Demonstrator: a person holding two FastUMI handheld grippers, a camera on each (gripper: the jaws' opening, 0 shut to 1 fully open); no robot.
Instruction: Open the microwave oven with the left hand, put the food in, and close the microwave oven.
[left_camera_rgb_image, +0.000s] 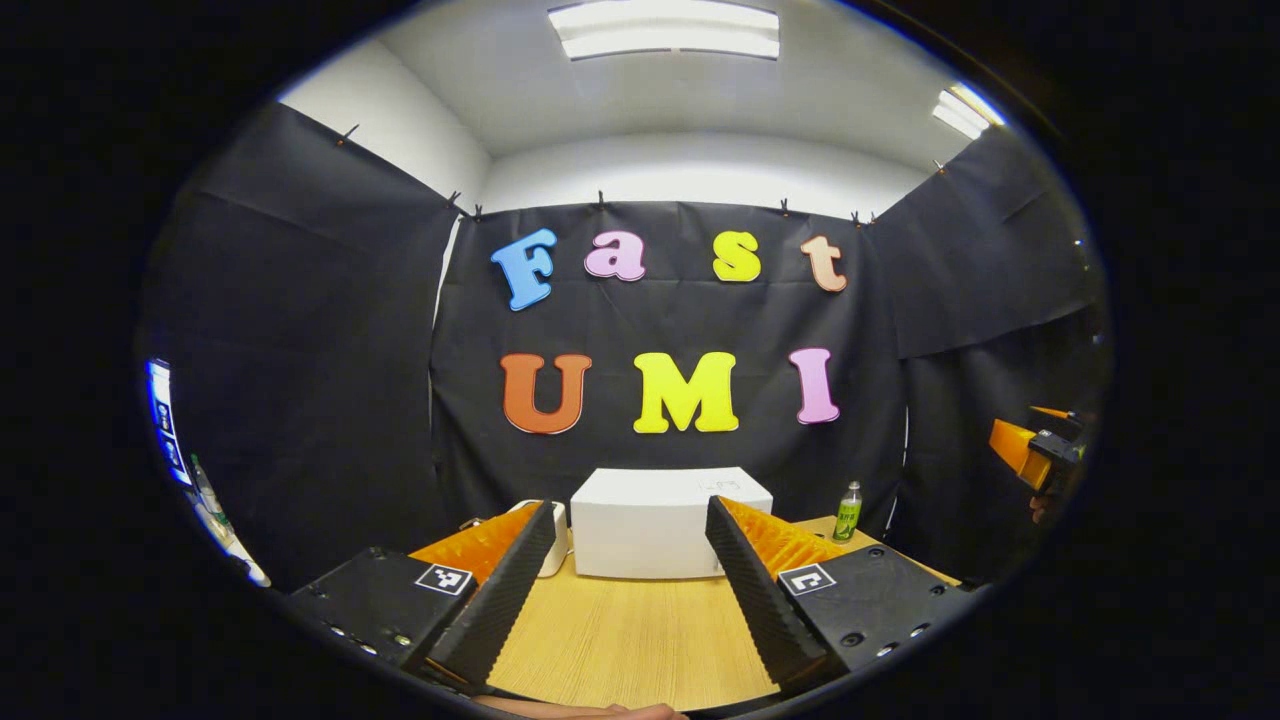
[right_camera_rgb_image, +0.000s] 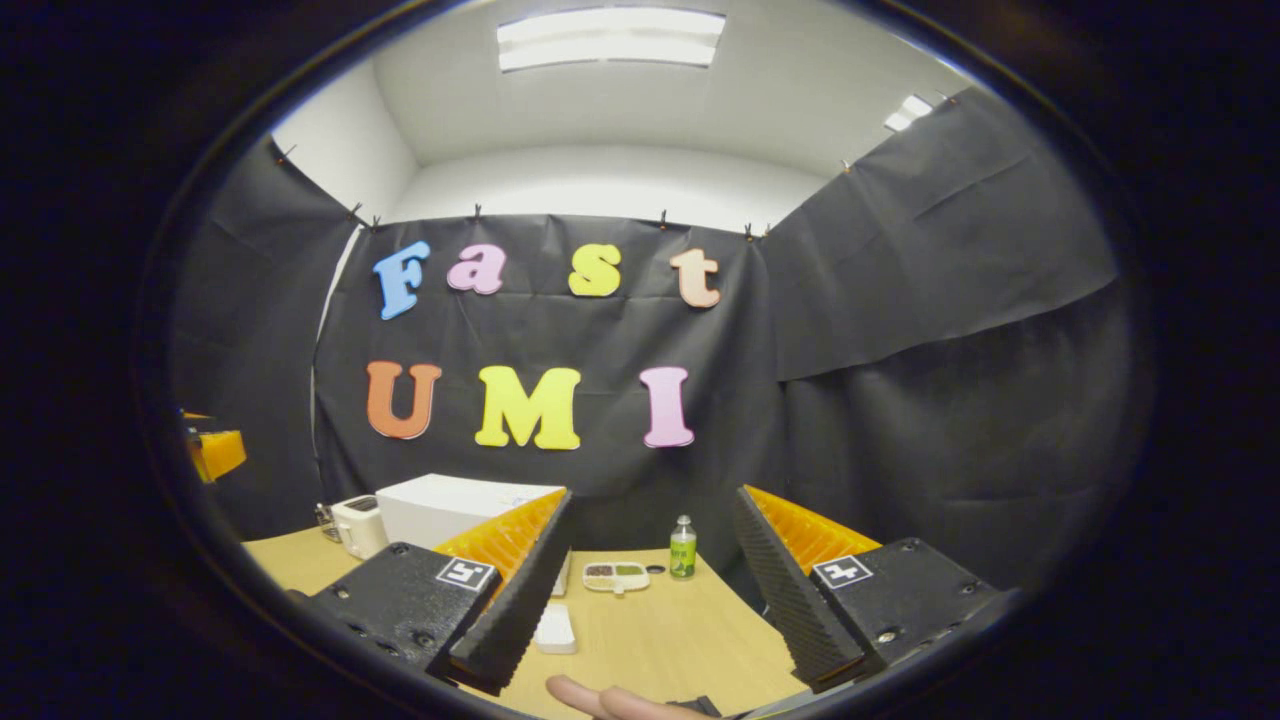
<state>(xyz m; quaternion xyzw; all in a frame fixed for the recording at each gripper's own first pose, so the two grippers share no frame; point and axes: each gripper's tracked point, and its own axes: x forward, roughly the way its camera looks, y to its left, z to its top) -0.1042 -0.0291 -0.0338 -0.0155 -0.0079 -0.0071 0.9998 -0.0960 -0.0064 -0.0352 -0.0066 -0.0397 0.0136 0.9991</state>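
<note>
In the left gripper view, the left claw (left_camera_rgb_image: 630, 590) is spread wide and holds nothing. The white microwave oven (left_camera_rgb_image: 665, 520) stands on the wooden desk (left_camera_rgb_image: 620, 640), straight ahead of this claw and between the lines of its two fingers, but still apart from the fingertips. Its door is closed as far as I can tell. A green bottle (left_camera_rgb_image: 848, 512) stands to the right of the microwave oven. The other gripper shows at the far right edge of this view.

In the right gripper view, the right claw (right_camera_rgb_image: 650, 585) is also spread and empty. Beyond it on the desk (right_camera_rgb_image: 660, 640) lies the food tray (right_camera_rgb_image: 616, 575), just beside the green bottle (right_camera_rgb_image: 683, 548). The microwave oven (right_camera_rgb_image: 450, 508) stands to the left, behind the left finger, with a small white toaster (right_camera_rgb_image: 358, 525) beside it.
</note>
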